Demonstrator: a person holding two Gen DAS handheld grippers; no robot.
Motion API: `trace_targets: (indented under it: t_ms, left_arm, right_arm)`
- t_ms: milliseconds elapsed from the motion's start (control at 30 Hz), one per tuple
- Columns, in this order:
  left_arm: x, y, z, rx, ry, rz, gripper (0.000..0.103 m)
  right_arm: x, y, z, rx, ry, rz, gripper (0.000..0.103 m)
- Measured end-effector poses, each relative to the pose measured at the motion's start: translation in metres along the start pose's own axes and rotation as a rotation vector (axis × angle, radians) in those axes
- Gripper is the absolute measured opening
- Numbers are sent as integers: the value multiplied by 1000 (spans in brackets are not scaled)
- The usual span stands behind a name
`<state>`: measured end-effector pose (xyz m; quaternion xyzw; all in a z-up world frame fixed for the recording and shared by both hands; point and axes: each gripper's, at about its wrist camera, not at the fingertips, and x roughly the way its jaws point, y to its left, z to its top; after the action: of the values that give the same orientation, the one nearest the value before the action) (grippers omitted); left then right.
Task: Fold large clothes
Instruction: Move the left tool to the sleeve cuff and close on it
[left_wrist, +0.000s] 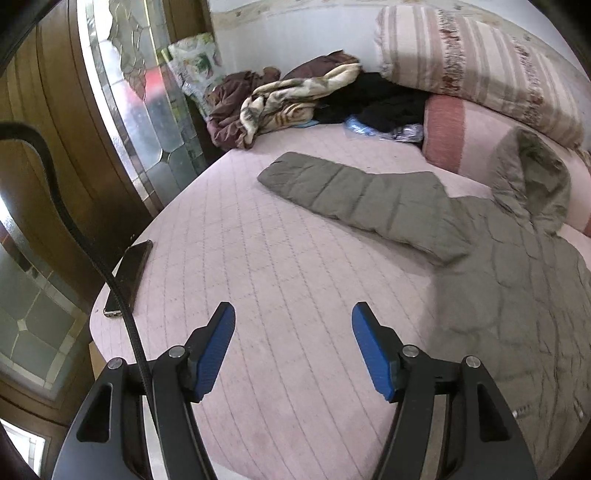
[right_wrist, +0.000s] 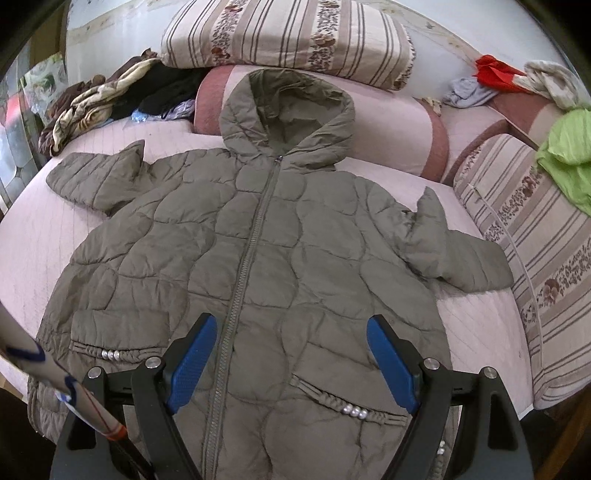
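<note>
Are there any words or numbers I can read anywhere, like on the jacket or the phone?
None can be read.
jacket: no label, brand or number shows on its front.
phone: its dark face shows no text.
plastic bag by the wall: a colourful print, too blurred to tell if it holds words.
striped quilt: only stripes and flowers.
</note>
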<state>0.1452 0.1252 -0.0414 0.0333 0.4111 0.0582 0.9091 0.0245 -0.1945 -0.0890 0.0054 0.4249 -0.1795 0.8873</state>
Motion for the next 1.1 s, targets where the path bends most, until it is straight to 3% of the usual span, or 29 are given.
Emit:
trace_targets:
  t_ms: [400,600,800,1033,1100]
  left_arm:
    - [88,37,53,-130,96,-8,65]
    - [140,49,77,-220,152,-81,65]
    - [207,76,105,-427,207,-222,65]
    - [282,83,115,-652,257,-485,65]
    - [297,82,118,-695,260,-527,65]
  right_arm:
    - [37,20,10,-45,55,-11,87]
    - [55,19,13,-34,82,-3,87]
    - [64,9,9,8,87,26,87]
    - [71,-6,-3,54,92,1,87]
    - [74,-11,-6,66,102,-8,87]
